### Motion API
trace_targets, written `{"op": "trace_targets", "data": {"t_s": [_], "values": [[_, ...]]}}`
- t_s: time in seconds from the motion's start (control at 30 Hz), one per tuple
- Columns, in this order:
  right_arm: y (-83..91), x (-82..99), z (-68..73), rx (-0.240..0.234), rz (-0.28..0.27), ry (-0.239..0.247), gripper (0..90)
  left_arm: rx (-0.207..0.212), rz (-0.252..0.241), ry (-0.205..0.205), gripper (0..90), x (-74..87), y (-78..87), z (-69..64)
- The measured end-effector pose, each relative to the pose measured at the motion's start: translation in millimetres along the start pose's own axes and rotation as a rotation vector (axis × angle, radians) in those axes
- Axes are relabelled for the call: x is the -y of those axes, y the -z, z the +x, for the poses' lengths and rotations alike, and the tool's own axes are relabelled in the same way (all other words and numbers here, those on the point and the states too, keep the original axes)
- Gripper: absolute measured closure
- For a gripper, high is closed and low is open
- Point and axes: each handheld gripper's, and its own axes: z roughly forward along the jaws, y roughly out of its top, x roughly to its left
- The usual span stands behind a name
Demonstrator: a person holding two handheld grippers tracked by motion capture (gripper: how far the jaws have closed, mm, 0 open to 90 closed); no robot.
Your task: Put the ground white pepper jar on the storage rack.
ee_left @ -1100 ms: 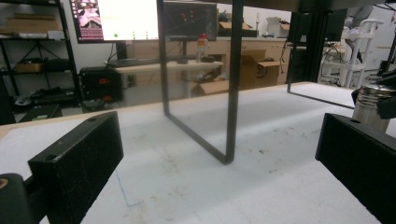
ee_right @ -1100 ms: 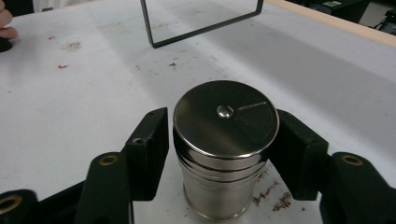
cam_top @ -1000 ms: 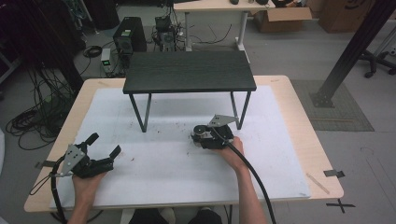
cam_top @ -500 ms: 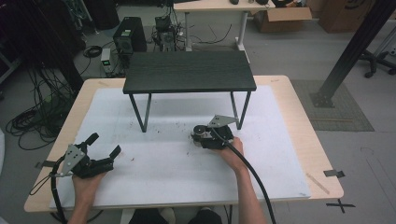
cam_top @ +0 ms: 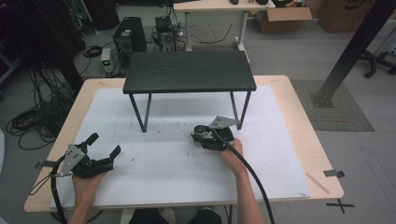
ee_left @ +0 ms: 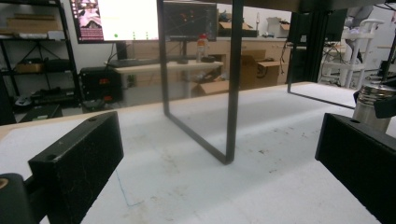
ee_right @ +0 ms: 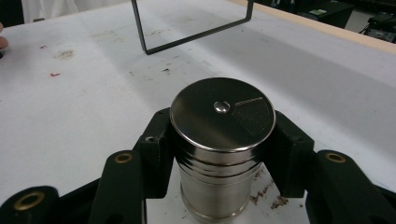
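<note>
A shiny steel canister point(ee_right: 222, 116) with a flat lid stands upright on the white mat. My right gripper point(ee_right: 219, 154) is shut on it, one black pad pressing each side of its body. In the high view that right gripper point(cam_top: 201, 136) rests on the mat just in front of the small black table's right legs, and the canister point(cam_top: 201, 131) shows at its tip. My left gripper point(cam_top: 103, 144) lies near the mat's front left, open, with nothing between its fingers. In the left gripper view the wide-apart jaws frame bare mat, and the canister point(ee_left: 371, 100) appears far right.
A small black table point(cam_top: 189, 70) on thin metal legs stands at the back middle of the white mat point(cam_top: 163, 163). Brown crumbs lie around the canister's base point(ee_right: 264, 193). The wooden tabletop edge point(cam_top: 322, 154) runs around the mat.
</note>
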Motion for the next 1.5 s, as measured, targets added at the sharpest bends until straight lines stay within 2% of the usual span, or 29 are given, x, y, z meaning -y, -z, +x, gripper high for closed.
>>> {"op": "trace_targets", "data": {"t_s": [0.37,0.73,1.0,1.1,1.5], "values": [[4.1,-2.7,2.4,0.011,-0.001,0.009,49.3,0.000,0.002,-0.001,1.4,0.0,0.0,0.1],[23.9,-17.0,5.1,0.018,-0.015,0.010,49.3,0.000,0.003,0.000,1.4,0.0,-0.2,0.0],[39.0,-37.6,9.3,0.009,-0.019,0.017,49.4,0.000,0.003,0.001,1.5,-0.1,-0.3,-0.1],[46.1,-51.8,12.4,0.005,-0.023,0.022,49.4,-0.001,0.003,0.000,1.6,0.0,-0.3,-0.1],[57.8,-87.6,19.0,-0.007,-0.012,0.047,49.3,0.000,0.002,0.001,1.8,-0.1,-0.2,-0.1]]}}
